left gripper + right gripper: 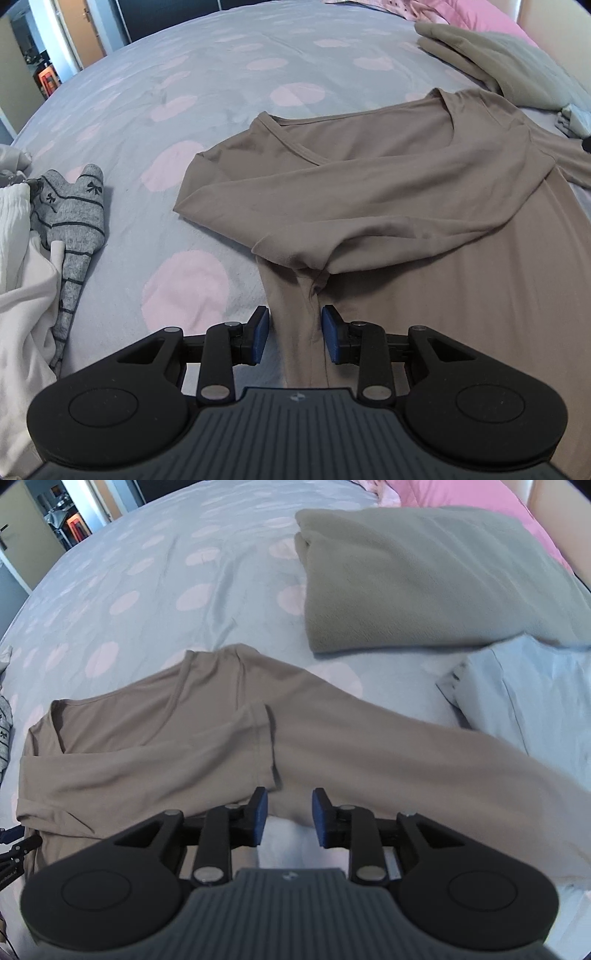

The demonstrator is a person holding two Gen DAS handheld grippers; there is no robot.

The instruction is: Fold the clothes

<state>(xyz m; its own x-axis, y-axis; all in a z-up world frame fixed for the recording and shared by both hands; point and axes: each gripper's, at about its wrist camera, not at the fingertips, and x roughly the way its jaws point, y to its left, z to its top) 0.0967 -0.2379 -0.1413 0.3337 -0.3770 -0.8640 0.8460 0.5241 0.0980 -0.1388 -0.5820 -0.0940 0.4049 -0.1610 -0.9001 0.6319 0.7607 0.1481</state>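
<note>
Both grippers released, so we drop the right gripper square onto the taupe top, left gripper pinning its side edge.

A bed cover, pale blue with pink dots, is stretching away ahead of the tongs. Far ahead to the left, daylight is falling through an open doorway beside a wooden door. A pink pillow is lying far ahead on the right.
</note>
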